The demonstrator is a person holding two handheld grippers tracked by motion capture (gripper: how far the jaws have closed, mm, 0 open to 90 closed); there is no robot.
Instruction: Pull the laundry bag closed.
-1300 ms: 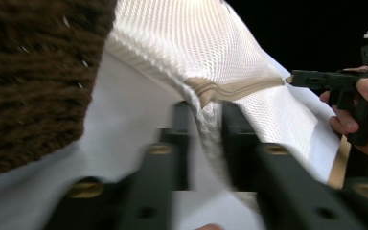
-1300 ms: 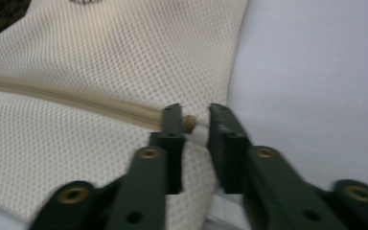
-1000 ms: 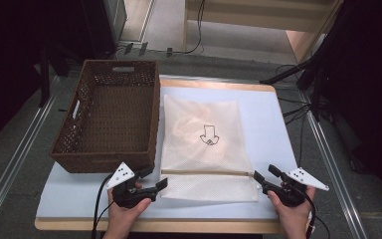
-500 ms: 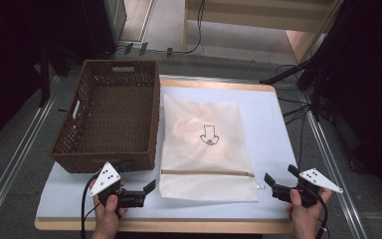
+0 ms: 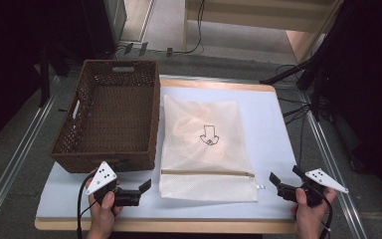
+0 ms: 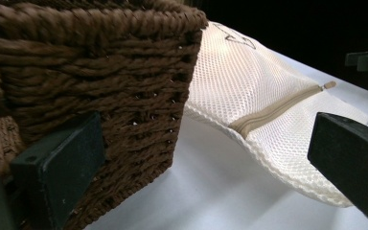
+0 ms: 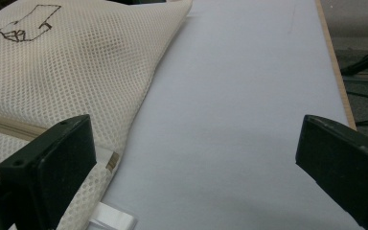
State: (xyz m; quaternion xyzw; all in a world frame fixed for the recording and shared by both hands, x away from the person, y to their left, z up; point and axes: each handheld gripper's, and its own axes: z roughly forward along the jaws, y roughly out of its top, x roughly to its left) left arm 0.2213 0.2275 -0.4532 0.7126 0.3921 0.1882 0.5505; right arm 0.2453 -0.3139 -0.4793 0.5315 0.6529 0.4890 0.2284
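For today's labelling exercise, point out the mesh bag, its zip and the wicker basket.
mesh bag (image 5: 199,119), high view, upper panel.
zip (image 5: 206,173), high view, middle of the tan strip.
wicker basket (image 5: 102,162), high view, near wall.

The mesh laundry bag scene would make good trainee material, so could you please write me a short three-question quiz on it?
1. True or false: the mesh laundry bag lies inside the wicker basket.
2. What is drawn on the bag: A) a star, B) an arrow, C) a circle?
3. What state are the left gripper and right gripper in?

Key
1. False; it lies flat on the table, right of the basket.
2. B.
3. Both open, holding nothing, one off each near corner of the bag.
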